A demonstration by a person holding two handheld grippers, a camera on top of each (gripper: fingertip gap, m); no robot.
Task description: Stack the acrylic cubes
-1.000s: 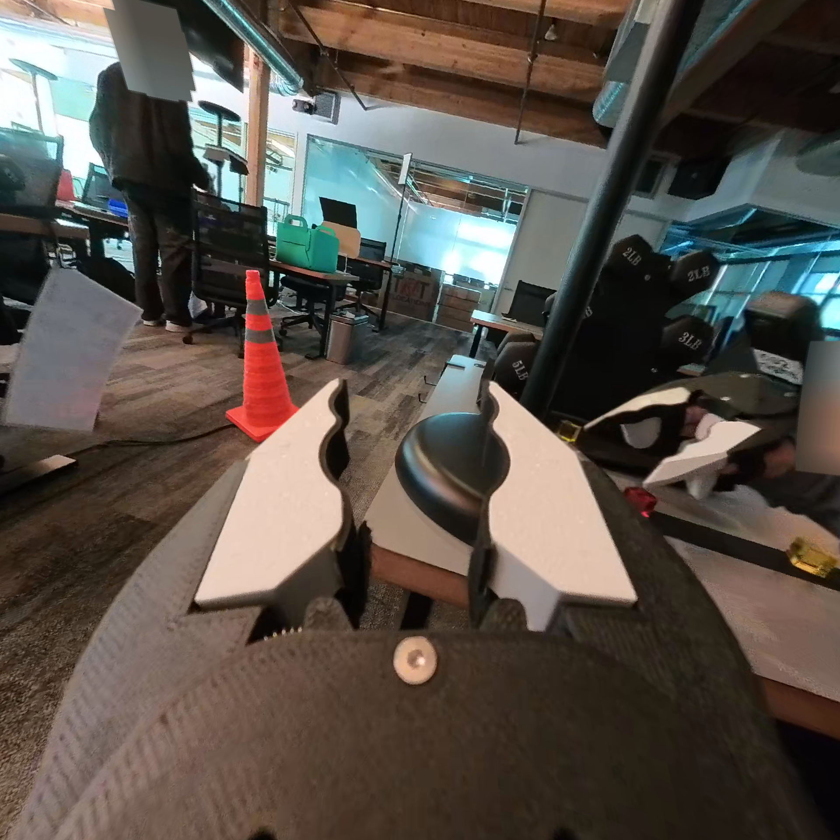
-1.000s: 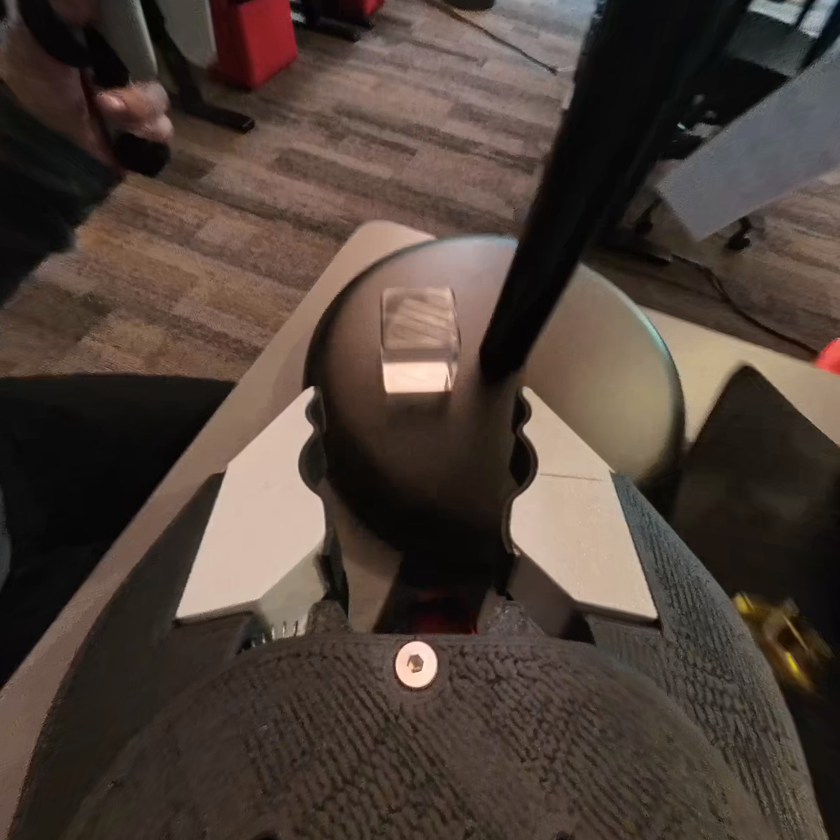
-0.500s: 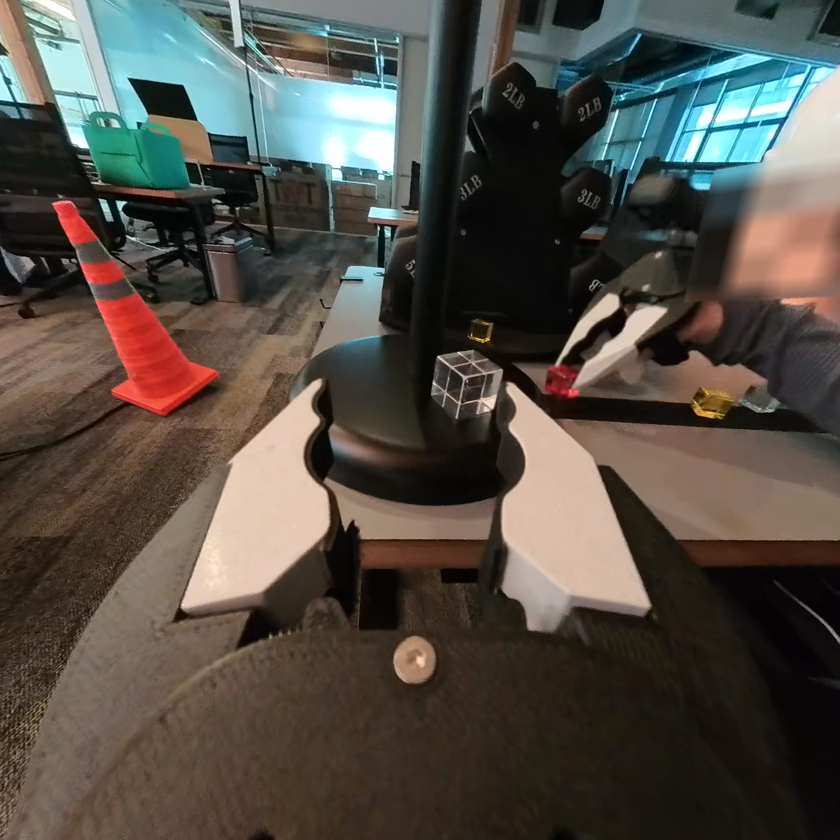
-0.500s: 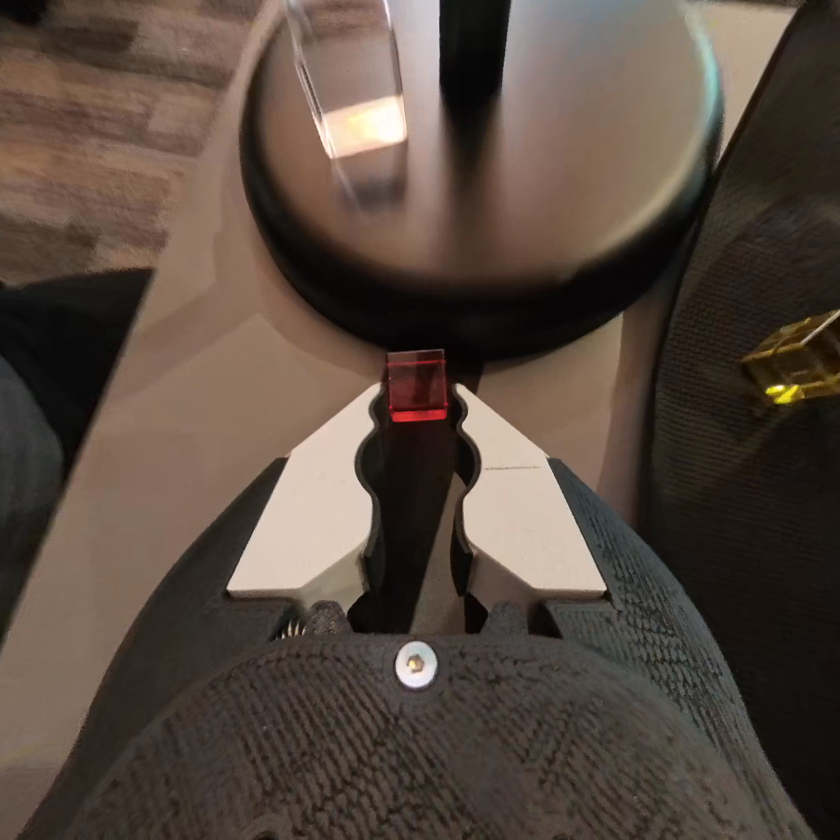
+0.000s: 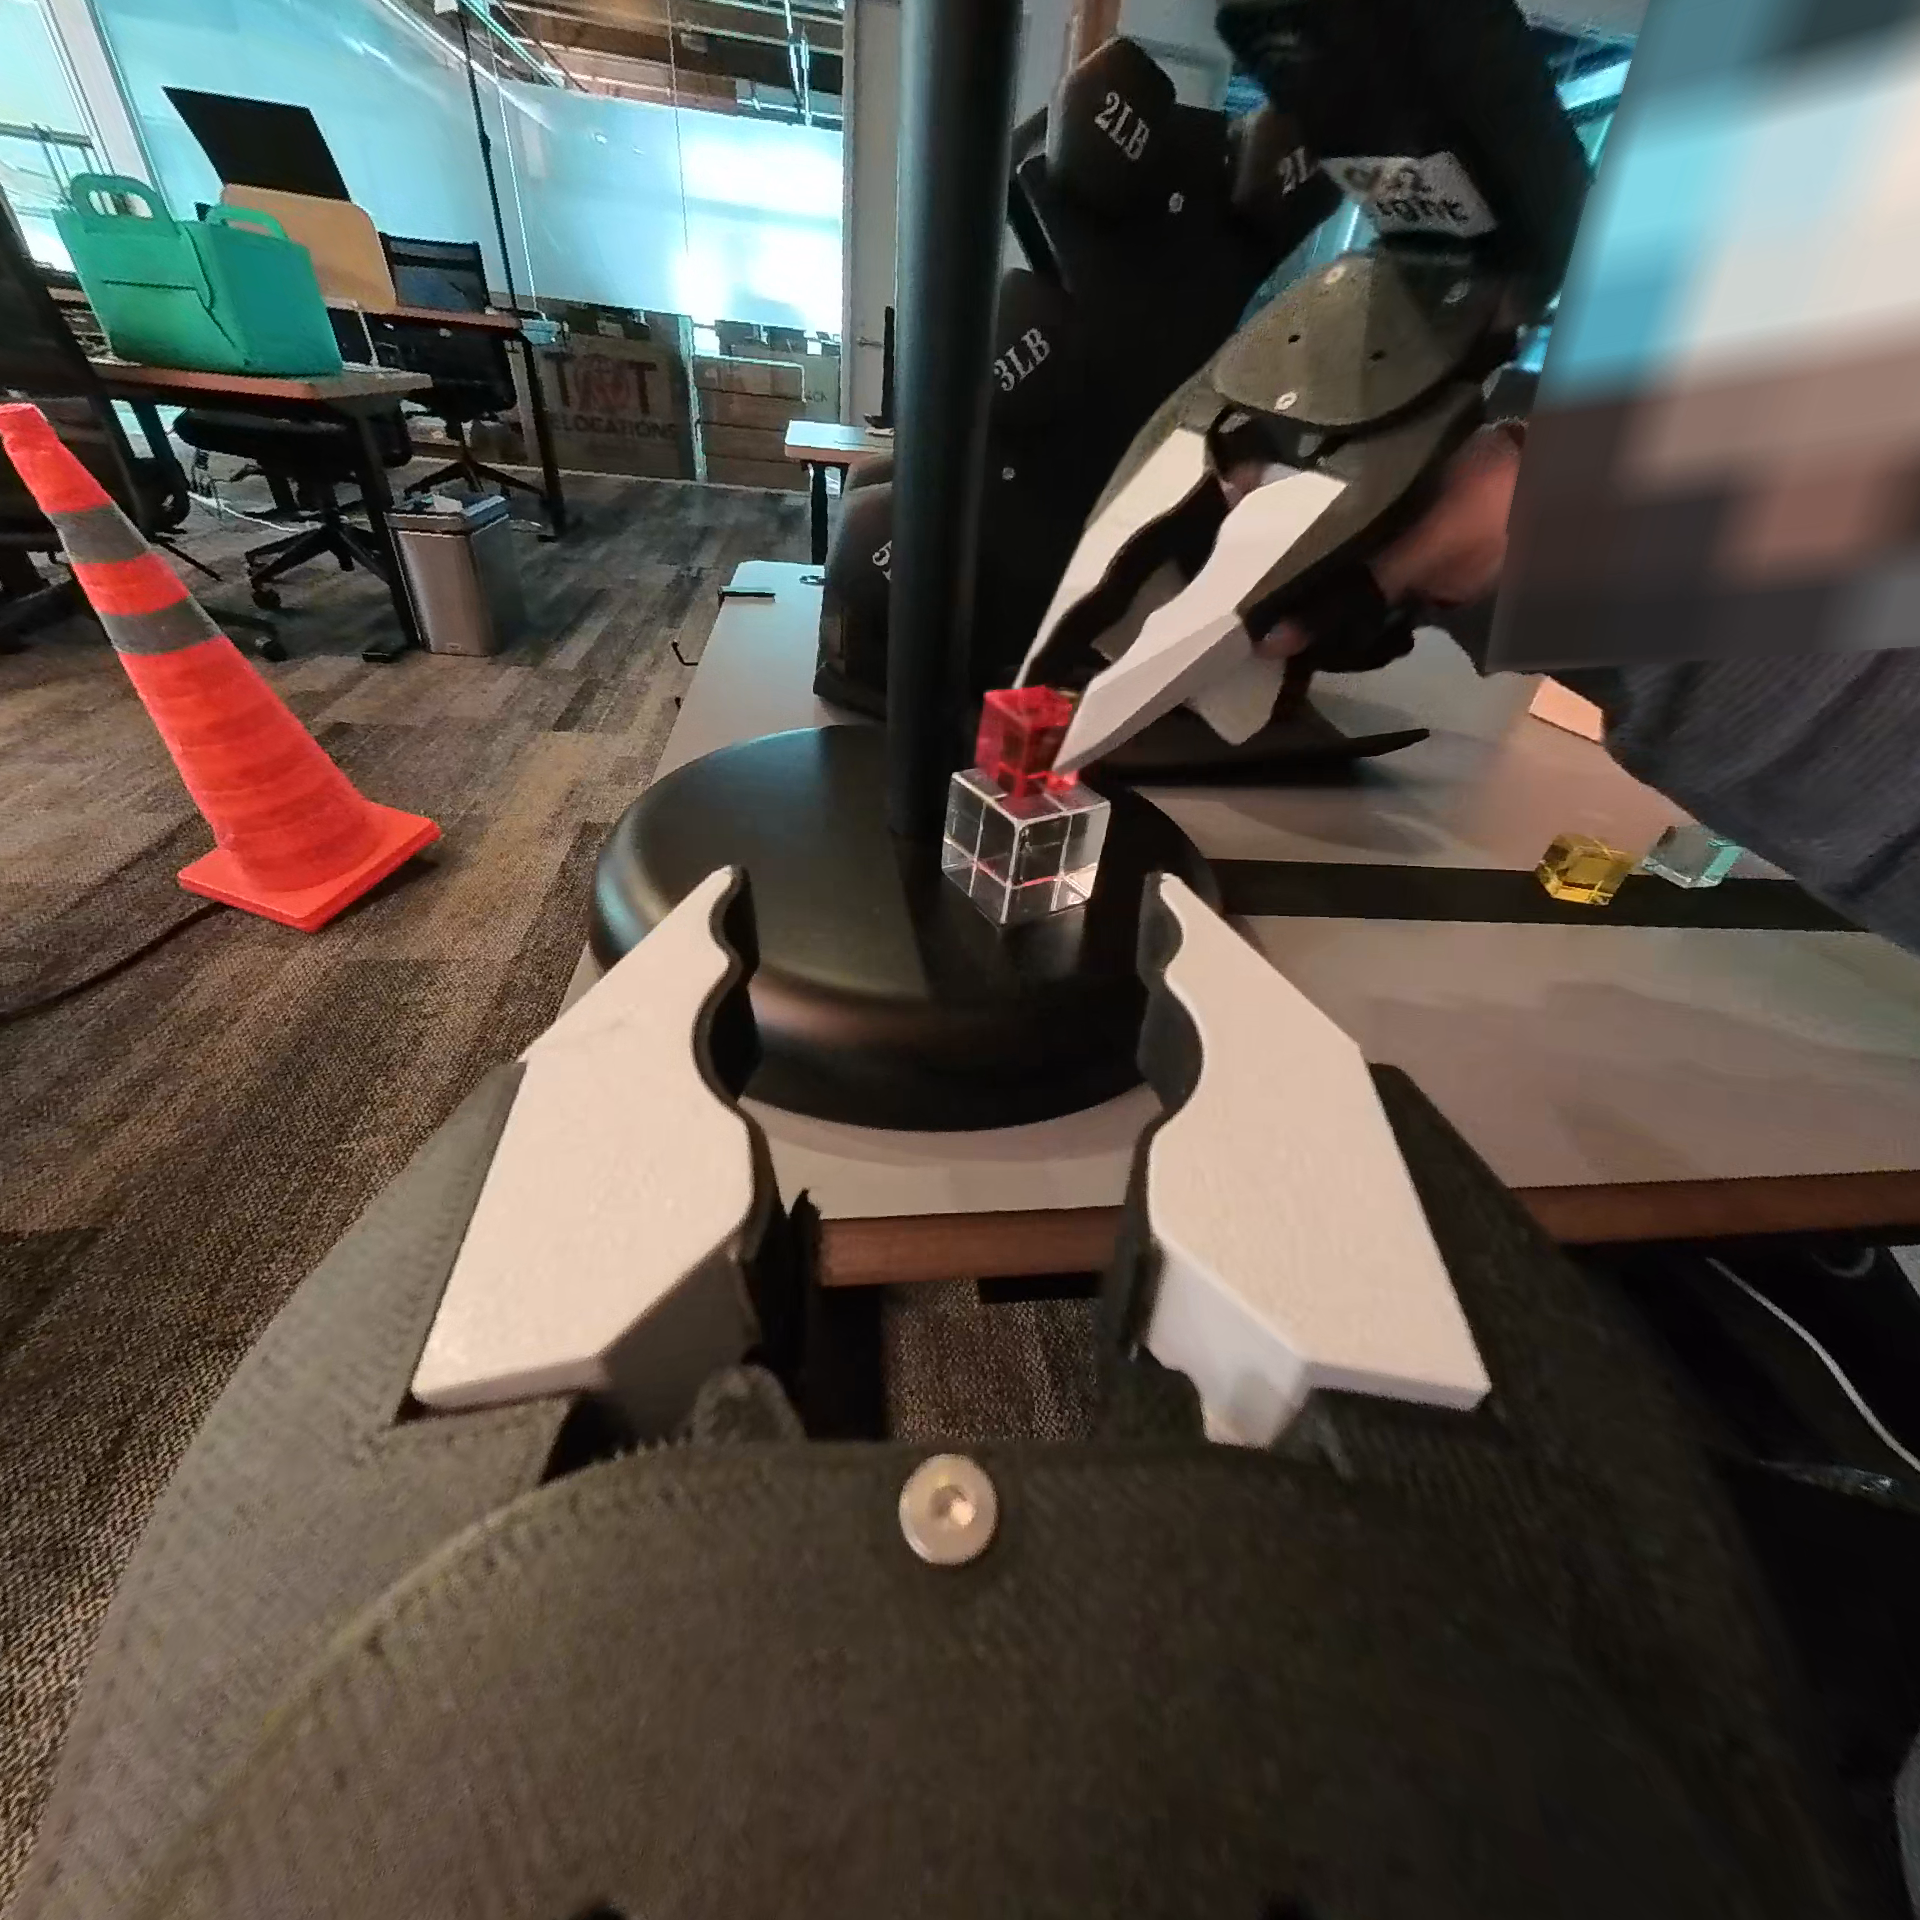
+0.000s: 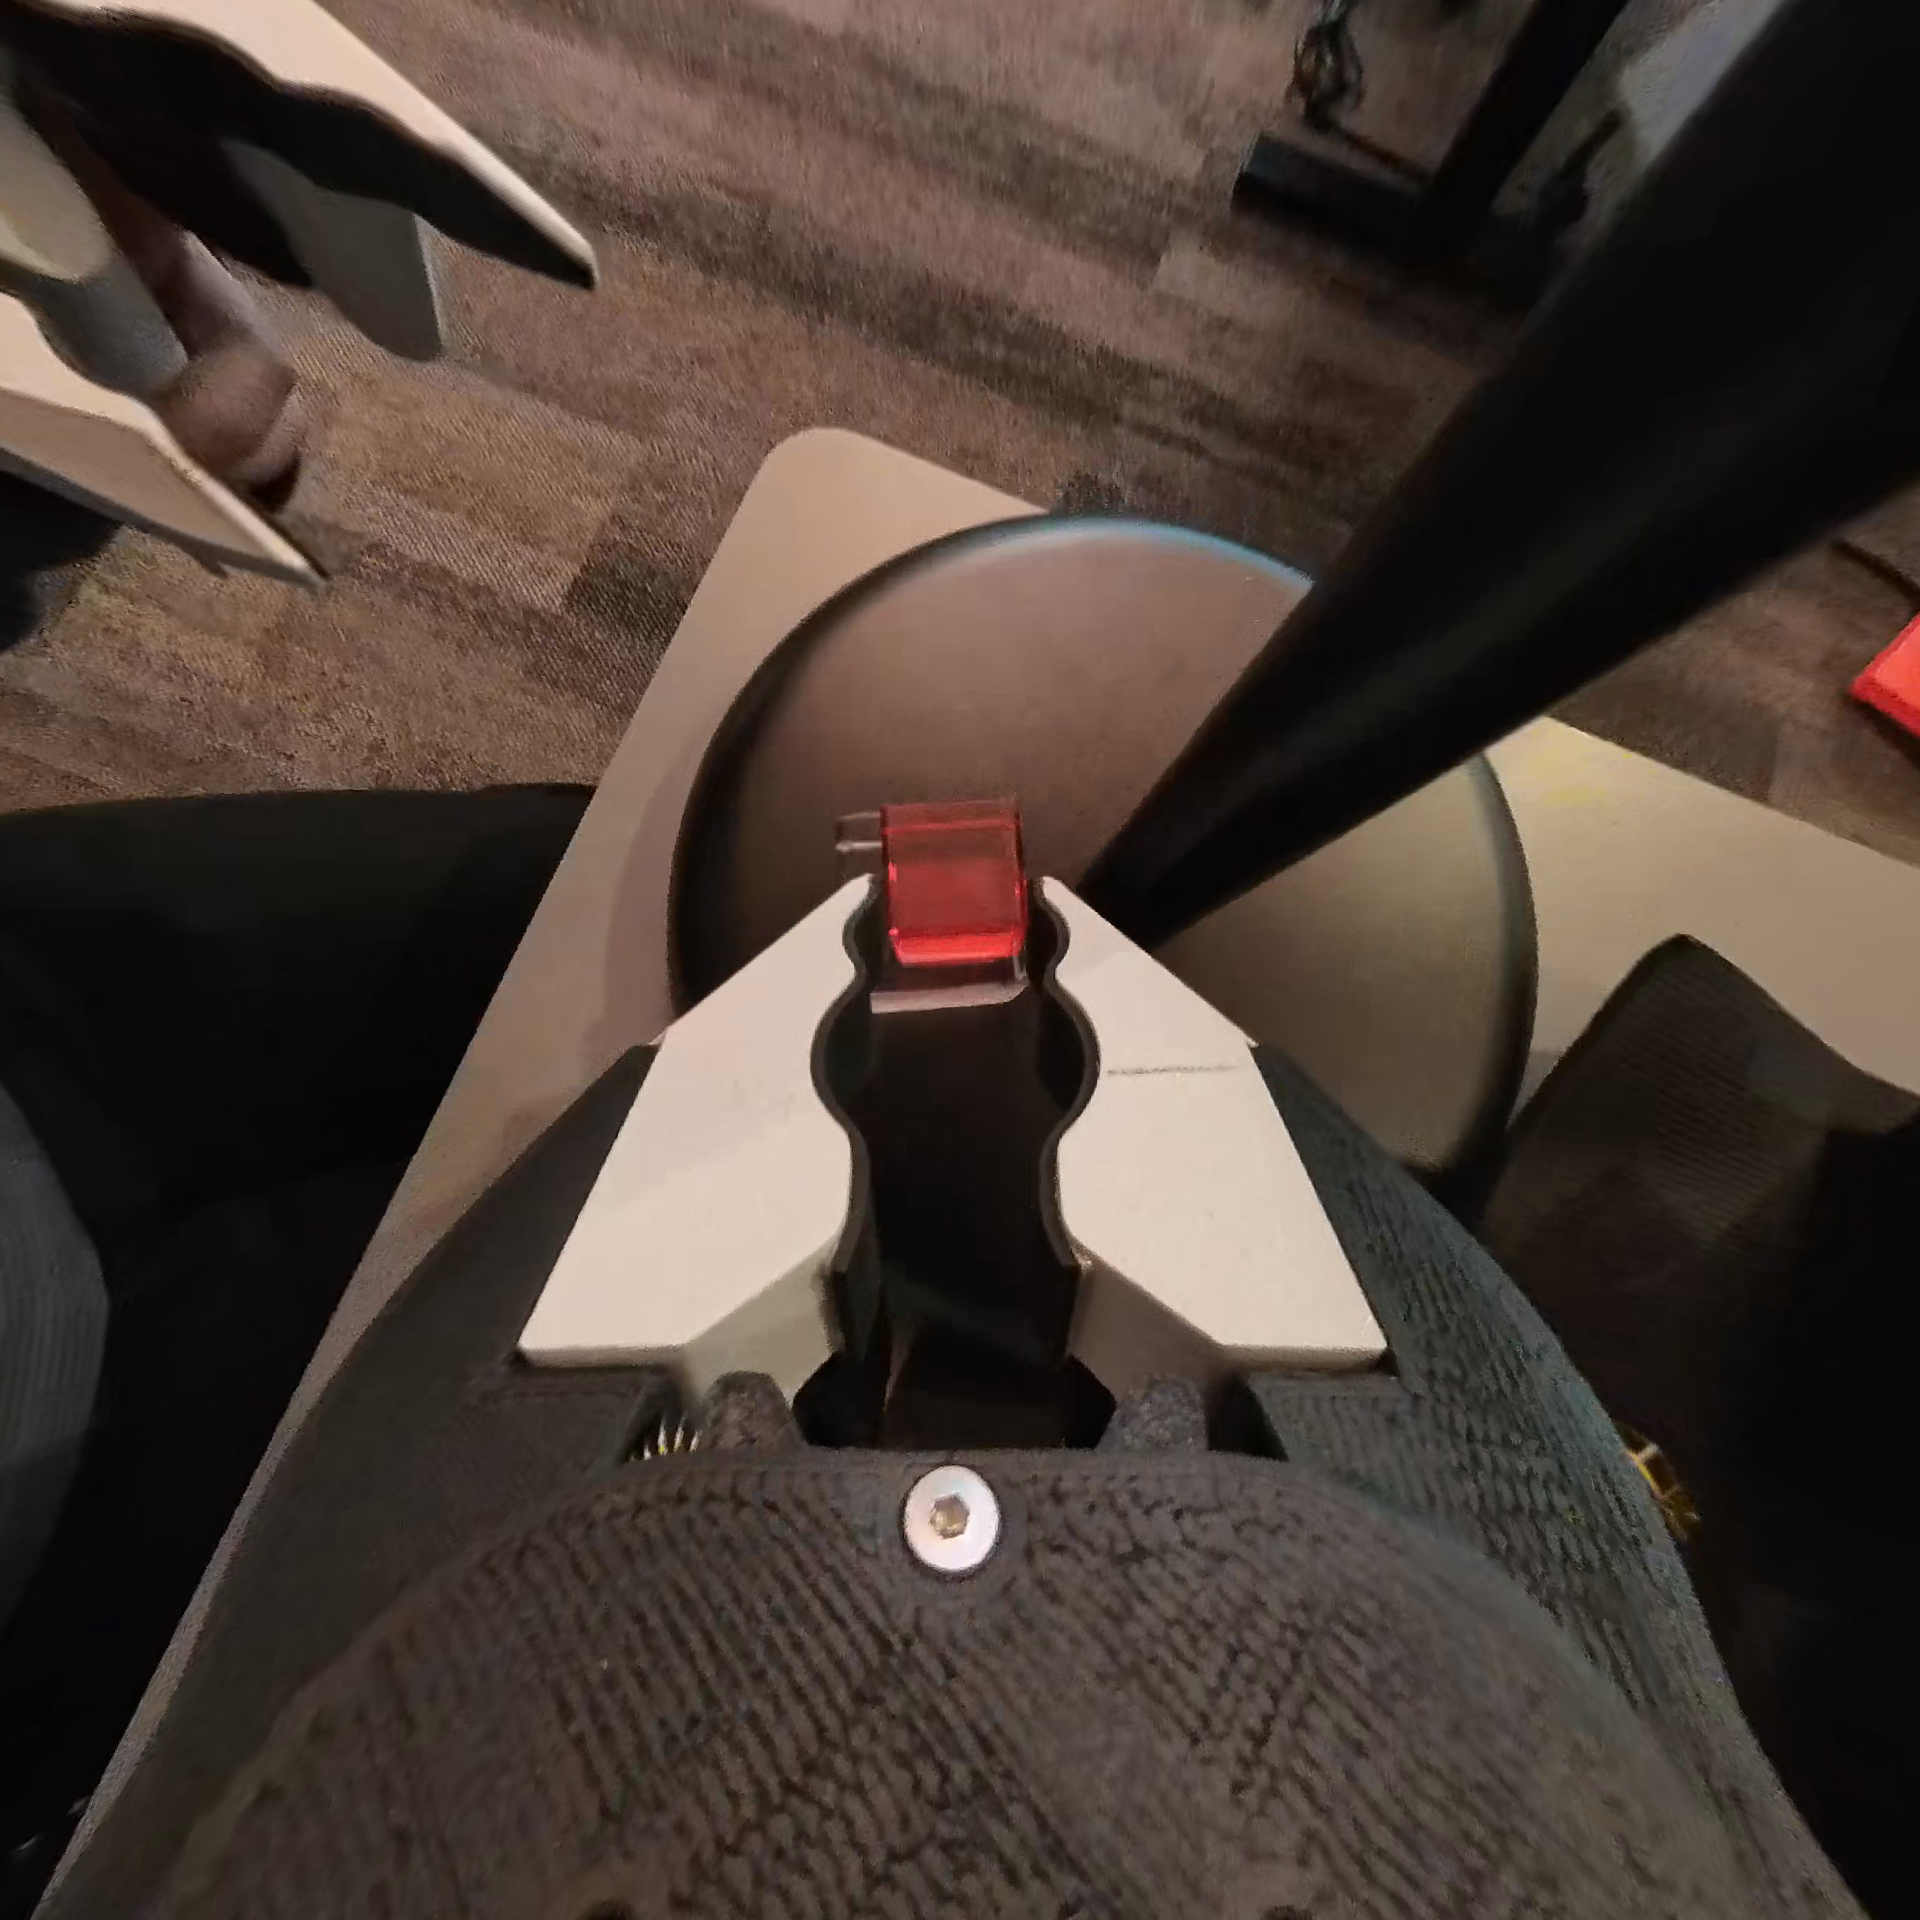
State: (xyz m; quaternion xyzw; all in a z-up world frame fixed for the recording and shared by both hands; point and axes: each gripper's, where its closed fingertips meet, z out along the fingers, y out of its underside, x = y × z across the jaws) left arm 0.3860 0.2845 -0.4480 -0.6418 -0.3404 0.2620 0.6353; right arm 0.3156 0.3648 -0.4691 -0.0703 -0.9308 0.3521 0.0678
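The long grey counter (image 5: pixel 1455 1039) with a brown wooden edge stands on a grey carpet floor (image 5: pixel 260 987). On the near end of the counter sits a big round black base (image 5: pixel 748 914), and a tall black pole (image 5: pixel 951 416) goes straight up from its middle. A black rack of dark weights (image 5: pixel 1122 260) stands behind the pole, and an orange traffic cone (image 5: pixel 197 707) with grey bands stands on the floor to the side.

The left gripper (image 5: pixel 945 914) hangs in front of the counter's edge. Its jaws are wide apart with nothing in them, a bit wider than 1 second ago. The round base shows between them, but they do not touch it.

The right gripper (image 6: pixel 951 894) has its jaws clamped on a small see-through red cube (image 6: pixel 951 894), 1 white fingertip (image 6: pixel 831 914) pressing on each side. A second ago these jaws were wide open and empty. Half a second ago they held the red cube low by the counter. Now the red cube (image 5: pixel 1023 743) rests on top of a bigger clear glass cube (image 5: pixel 1023 852), which stands on the black base just beside the pole. That makes a stack of 2.

Farther along the counter, a small yellow cube (image 5: pixel 1581 865) and a small pale clear block (image 5: pixel 1691 854) lie side by side, well apart from the stack.
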